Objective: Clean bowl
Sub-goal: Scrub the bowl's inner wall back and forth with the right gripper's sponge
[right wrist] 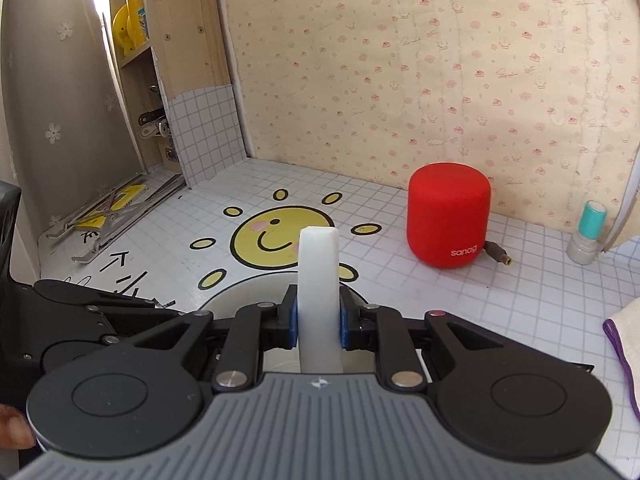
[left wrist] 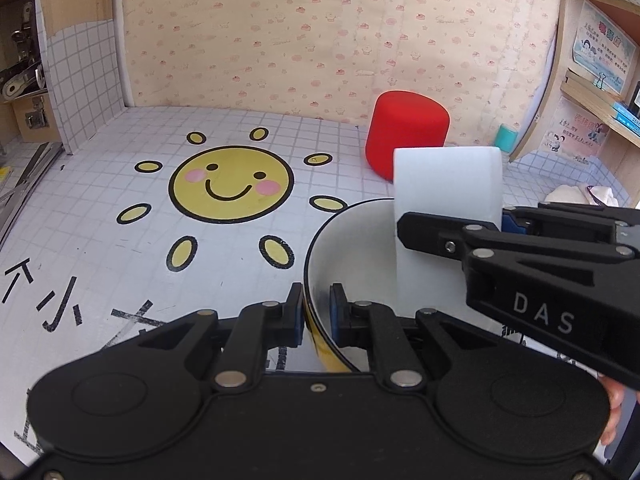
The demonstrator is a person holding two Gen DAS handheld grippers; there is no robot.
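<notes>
One bowl, white inside with a black rim and yellow outside, sits on the tabletop. The left hand-held gripper is clamped on its rim. The right hand-held gripper is clamped on a white sponge.

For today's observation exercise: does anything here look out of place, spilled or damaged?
Nothing spilled or damaged. One oddity: a red speaker with its cable plug lying loose stands on the table near the bowl.

Wall: cream wallpaper printed with small pink figures.
Table: white sheet with a grey grid, a smiling yellow sun and black characters drawn on it.
Left side: wooden shelf, grid paper on its lower part.
Right side: wooden shelves with posters.
Light: bright, even.
</notes>
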